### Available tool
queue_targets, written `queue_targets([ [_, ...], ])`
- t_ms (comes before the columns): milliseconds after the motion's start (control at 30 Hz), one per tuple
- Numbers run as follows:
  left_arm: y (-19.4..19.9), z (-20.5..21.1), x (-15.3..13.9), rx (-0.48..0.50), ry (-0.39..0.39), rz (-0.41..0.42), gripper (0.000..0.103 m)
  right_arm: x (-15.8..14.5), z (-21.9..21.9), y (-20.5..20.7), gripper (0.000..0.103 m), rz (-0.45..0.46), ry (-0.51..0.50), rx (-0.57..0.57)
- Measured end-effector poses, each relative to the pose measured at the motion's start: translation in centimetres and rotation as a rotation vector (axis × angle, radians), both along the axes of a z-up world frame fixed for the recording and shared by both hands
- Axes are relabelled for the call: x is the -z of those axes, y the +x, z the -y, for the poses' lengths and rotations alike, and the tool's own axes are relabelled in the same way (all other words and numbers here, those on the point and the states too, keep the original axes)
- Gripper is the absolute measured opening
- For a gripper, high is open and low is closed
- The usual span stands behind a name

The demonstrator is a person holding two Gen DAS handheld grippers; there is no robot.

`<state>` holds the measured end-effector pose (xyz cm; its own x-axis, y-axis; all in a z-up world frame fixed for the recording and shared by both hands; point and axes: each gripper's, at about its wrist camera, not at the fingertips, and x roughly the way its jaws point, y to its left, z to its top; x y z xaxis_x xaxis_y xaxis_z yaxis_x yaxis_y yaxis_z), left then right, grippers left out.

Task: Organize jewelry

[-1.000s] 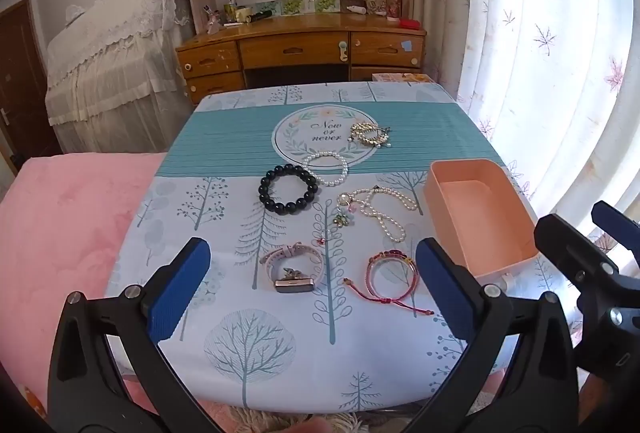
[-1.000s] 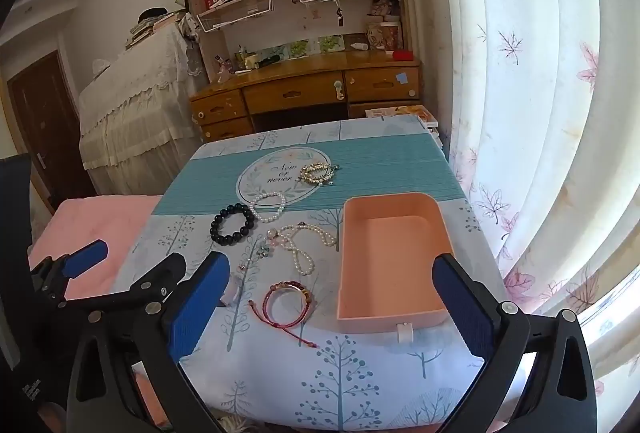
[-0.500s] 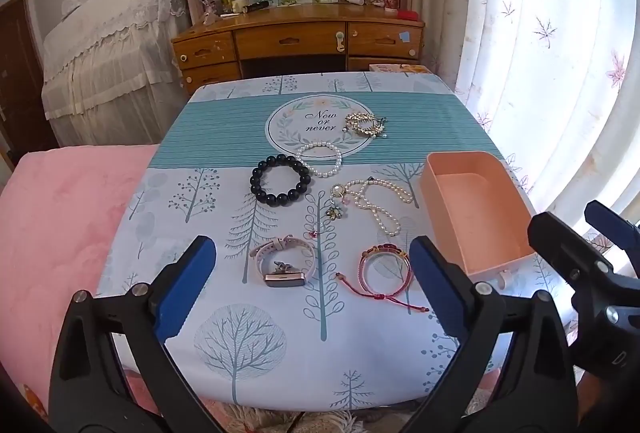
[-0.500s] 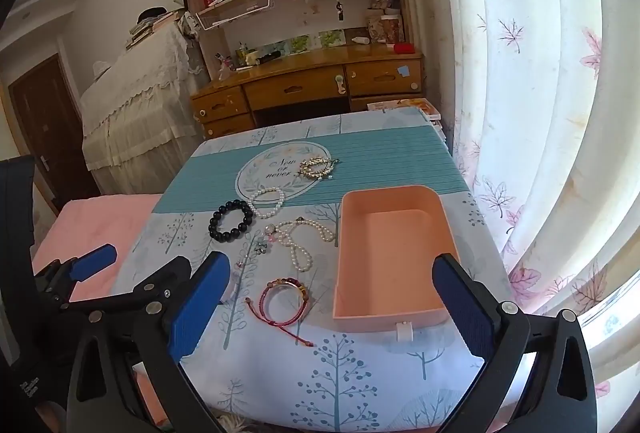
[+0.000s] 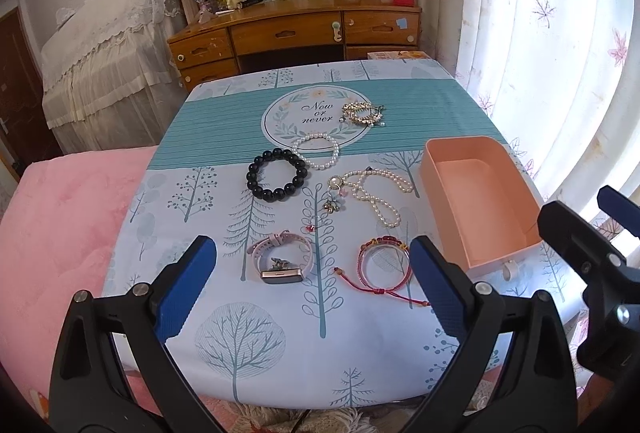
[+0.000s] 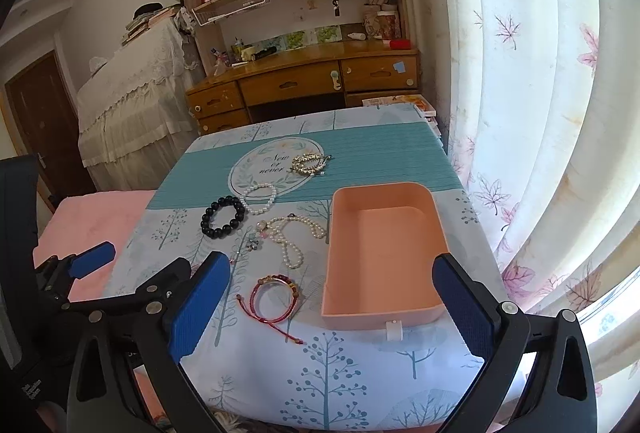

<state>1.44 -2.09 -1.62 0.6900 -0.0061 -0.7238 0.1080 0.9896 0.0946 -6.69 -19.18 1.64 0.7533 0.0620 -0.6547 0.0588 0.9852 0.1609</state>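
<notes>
Several jewelry pieces lie on the tree-print tablecloth (image 5: 248, 337). A pink watch (image 5: 280, 260), a red cord bracelet (image 5: 385, 265), a black bead bracelet (image 5: 277, 174), a white pearl bracelet (image 5: 317, 151), a pearl necklace (image 5: 376, 193) and a gold bracelet (image 5: 362, 114). An empty pink tray (image 5: 480, 201) stands at the right; it also shows in the right wrist view (image 6: 382, 253). My left gripper (image 5: 312, 285) is open and empty above the near table edge, in front of the watch. My right gripper (image 6: 332, 307) is open and empty, in front of the tray and the red cord bracelet (image 6: 276, 293).
A pink blanket (image 5: 56, 217) lies left of the table. A wooden desk (image 5: 296, 29) with shelves stands beyond the table's far edge. A curtain (image 5: 540, 33) hangs along the right side. The left gripper's body (image 6: 80, 297) shows at the left of the right wrist view.
Both grippers have moved slightly forward and down toward the table. The jewelry and the tray have not moved.
</notes>
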Motion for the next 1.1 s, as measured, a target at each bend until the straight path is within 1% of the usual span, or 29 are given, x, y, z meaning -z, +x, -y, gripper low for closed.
queue_targets([
  [367, 0.5, -0.3, 0.1, -0.022, -0.008, -0.007, 0.096, 0.1, 0.8, 0.2, 0.102, -0.021, -0.012, 0.031],
  [1100, 0.6, -0.5, -0.1, -0.028, -0.014, -0.001, 0.096, 0.2, 1.2, 0.5, 0.102, -0.025, -0.016, 0.029],
])
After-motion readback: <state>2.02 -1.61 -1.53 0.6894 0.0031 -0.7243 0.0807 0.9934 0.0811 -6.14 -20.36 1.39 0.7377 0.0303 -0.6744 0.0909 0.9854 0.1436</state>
